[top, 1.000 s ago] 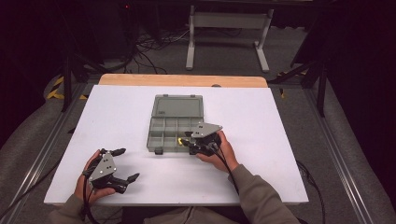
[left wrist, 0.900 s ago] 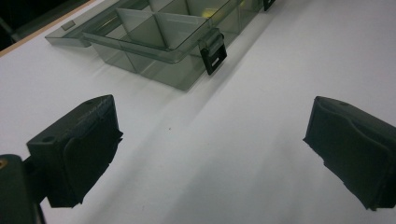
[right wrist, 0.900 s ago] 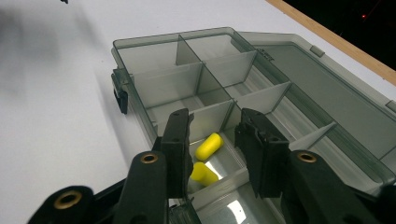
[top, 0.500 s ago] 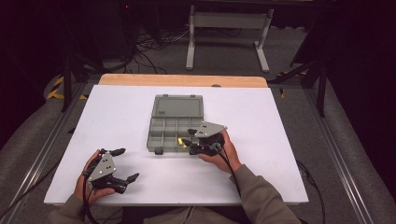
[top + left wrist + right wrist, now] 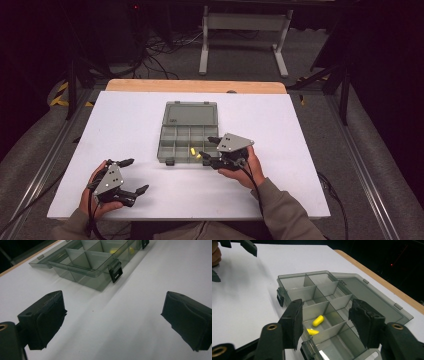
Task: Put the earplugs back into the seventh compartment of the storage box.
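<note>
A grey see-through compartment box [image 5: 172, 132] lies open in the middle of the white table, its lid [image 5: 190, 114] flat behind it. Two yellow plugs [image 5: 192, 151] [image 5: 198, 156] lie in its near right compartments. My right gripper [image 5: 208, 148] stands open at the box's near right corner. In the right gripper view, its jaws [image 5: 328, 315] straddle the compartments with one yellow plug [image 5: 318, 320] and a second [image 5: 312, 332], touching neither. At the table's front left, my left gripper [image 5: 136, 175] is open and holds nothing. Its view [image 5: 113, 312] shows the box's latch [image 5: 115, 273] ahead.
The white table [image 5: 300, 130] has free room on both sides of the box and a wooden strip [image 5: 195, 86] along its far edge. Beyond it stand a metal frame [image 5: 245, 35] and cables on the floor. The other hand's gripper [image 5: 249, 246] shows far off.
My right gripper has drifted slightly to the right at the box's corner. The left gripper and the yellow plugs have stayed where they were.
</note>
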Action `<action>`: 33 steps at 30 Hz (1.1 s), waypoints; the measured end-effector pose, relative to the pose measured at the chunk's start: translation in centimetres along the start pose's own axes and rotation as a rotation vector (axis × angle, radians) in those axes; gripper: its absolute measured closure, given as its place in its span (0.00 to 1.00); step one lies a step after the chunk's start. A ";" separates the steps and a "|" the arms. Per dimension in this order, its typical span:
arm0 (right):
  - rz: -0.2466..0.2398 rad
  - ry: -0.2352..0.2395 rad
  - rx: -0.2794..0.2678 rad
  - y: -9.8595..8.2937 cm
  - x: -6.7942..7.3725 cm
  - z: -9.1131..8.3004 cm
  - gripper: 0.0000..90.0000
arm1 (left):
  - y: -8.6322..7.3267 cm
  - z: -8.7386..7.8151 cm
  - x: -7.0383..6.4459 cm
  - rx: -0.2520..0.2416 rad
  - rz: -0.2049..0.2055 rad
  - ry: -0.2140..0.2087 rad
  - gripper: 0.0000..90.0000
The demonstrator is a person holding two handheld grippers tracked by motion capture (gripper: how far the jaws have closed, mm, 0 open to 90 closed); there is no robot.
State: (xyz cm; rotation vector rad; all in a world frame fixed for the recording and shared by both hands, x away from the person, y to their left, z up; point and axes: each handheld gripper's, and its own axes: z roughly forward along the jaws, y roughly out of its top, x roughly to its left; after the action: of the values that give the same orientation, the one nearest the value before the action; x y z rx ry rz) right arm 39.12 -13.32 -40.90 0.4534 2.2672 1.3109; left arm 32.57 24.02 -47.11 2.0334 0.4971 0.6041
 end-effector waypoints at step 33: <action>-0.007 0.009 0.044 -3.1 0.9 -4.4 0.83 | 1.3 -0.2 0.3 -0.041 -0.002 0.026 0.70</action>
State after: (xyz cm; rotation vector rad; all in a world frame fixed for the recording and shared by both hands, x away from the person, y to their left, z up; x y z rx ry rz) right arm 35.82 -17.49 -41.98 0.4555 2.3069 1.2649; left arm 32.86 23.72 -45.86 1.9884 0.4975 0.6355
